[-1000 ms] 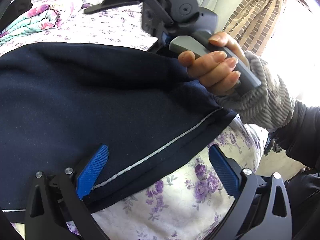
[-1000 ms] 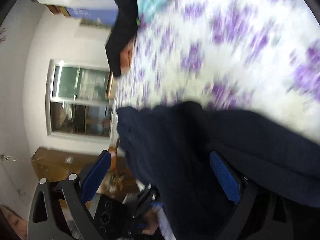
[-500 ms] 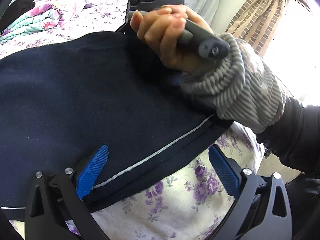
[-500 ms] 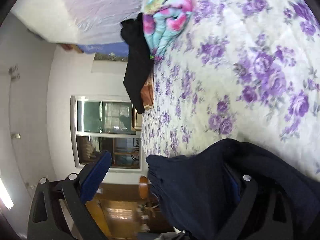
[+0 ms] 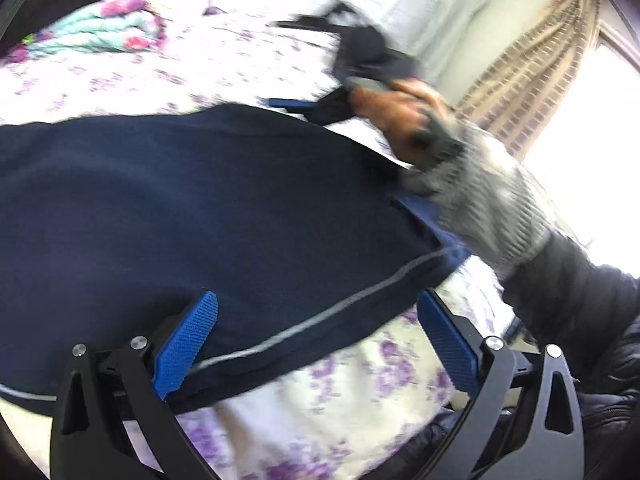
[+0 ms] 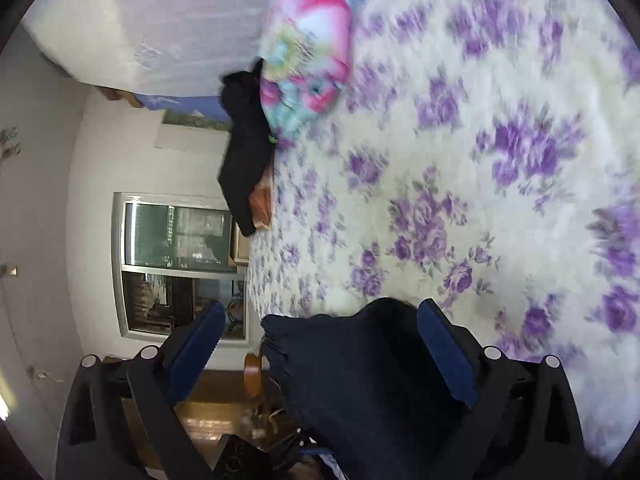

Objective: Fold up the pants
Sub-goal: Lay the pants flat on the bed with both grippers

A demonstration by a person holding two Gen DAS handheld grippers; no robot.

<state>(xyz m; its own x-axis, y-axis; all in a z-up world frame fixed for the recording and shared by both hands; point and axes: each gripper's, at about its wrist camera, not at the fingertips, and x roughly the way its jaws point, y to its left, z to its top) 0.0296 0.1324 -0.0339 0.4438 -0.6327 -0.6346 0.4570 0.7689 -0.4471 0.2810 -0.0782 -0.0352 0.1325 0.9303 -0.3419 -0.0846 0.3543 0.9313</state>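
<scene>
Now the right hand (image 5: 400, 120) sits farther back and higher over the bed than half a second ago, when it pressed down close to the middle of the navy pants (image 5: 200, 208); its grey knitted cuff (image 5: 480, 208) crosses the cloth's right edge. The right gripper (image 5: 344, 76) in that hand is smeared by motion in the left wrist view, so its outline is hard to read there. In the right wrist view the flowered bedsheet (image 6: 480, 160) is blurred too, and more of it shows than before, while the rolled pink and turquoise blanket (image 6: 308, 52) has shifted toward the top of the frame.

The left gripper (image 5: 316, 344) has not changed: its blue fingers (image 5: 186, 344) are spread wide and grip nothing. The pants lie flat on the bed, filling the left and middle of that view, with the pale piped hem (image 5: 320, 316) running between the two fingers and the left pad resting against the cloth. The pants' left part is cut off by the frame.

The right gripper (image 6: 320, 360) also stands wide open. A bunched fold of the pants (image 6: 360, 380) hangs between its fingers (image 6: 446, 356), lying against the right one and well apart from the left; whether the cloth is caught on it cannot be told. A black garment (image 6: 244, 160) lies beside the blanket at the bed's edge.
</scene>
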